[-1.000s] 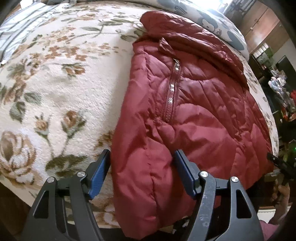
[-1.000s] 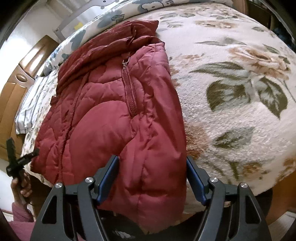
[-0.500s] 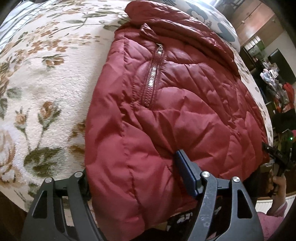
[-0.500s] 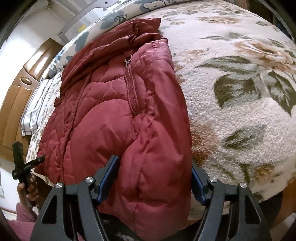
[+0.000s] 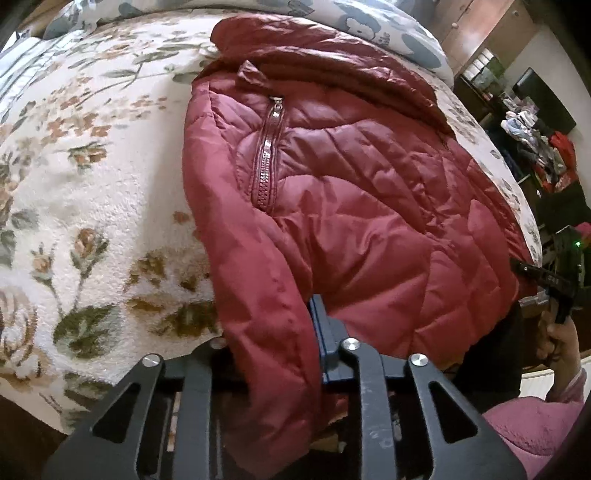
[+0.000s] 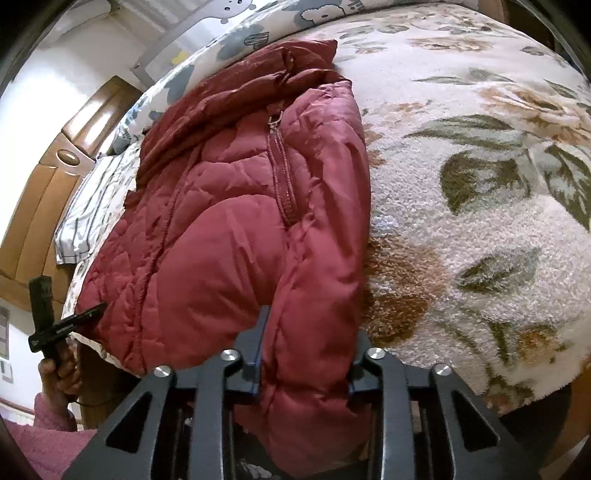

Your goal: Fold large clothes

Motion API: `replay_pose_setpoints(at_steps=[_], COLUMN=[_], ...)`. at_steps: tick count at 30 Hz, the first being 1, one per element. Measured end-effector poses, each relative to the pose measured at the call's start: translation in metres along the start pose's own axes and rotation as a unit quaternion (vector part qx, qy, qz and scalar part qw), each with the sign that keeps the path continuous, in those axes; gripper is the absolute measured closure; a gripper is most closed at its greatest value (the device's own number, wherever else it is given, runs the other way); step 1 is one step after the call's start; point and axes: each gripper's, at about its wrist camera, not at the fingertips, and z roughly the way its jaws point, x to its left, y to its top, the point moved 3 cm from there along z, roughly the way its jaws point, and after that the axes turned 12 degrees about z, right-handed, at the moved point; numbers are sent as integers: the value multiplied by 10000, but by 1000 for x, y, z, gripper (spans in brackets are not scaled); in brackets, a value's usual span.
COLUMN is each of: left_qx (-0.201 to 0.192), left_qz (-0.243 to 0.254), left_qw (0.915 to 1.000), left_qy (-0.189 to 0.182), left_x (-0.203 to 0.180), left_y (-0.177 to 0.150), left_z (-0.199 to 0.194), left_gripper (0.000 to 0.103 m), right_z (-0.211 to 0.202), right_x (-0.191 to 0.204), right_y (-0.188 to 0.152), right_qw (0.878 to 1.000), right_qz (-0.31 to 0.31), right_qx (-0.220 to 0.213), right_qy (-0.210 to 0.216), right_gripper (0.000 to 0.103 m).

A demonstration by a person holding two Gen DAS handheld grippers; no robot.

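Observation:
A dark red quilted puffer jacket (image 5: pixel 351 192) lies on a floral blanket, its near hem hanging over the bed's edge. It has a zipped pocket on each side. My left gripper (image 5: pixel 273 332) is shut on the jacket's left hem edge; one blue pad (image 5: pixel 319 328) shows, the other is hidden by fabric. In the right wrist view the jacket (image 6: pixel 221 229) fills the left half. My right gripper (image 6: pixel 306 350) is shut on the right hem edge, with fabric bulging between the fingers.
The floral blanket (image 5: pixel 92 206) covers the bed (image 6: pixel 480 221). A patterned pillow (image 5: pixel 388 26) lies at the far end. A wooden headboard (image 6: pixel 55 192) stands left in the right wrist view. Cluttered furniture (image 5: pixel 535 147) stands right of the bed.
Both grippers moved in onto the jacket's near hem corners and closed from open to gripping the fabric.

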Motion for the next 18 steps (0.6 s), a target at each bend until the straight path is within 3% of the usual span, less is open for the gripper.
replay_pose_setpoints(at_steps=[9, 13, 18], left_qx=[-109, -403, -871], left_qz=[92, 96, 165], left_qw=[9997, 9986, 9959], left_qy=[-217, -324, -205], left_x=[-7, -6, -7], left_y=[3, 21, 53], left_z=[-18, -35, -59], left_gripper=[86, 88, 88], right_z=[-24, -43, -60], right_x=[5, 11, 34], right_y=[2, 15, 38], right_qw=[9995, 9976, 9926], right_qz=[-167, -132, -330], right_qx=[-33, -290, -723], right_qy=[264, 612, 914], right_gripper=[81, 82, 82])
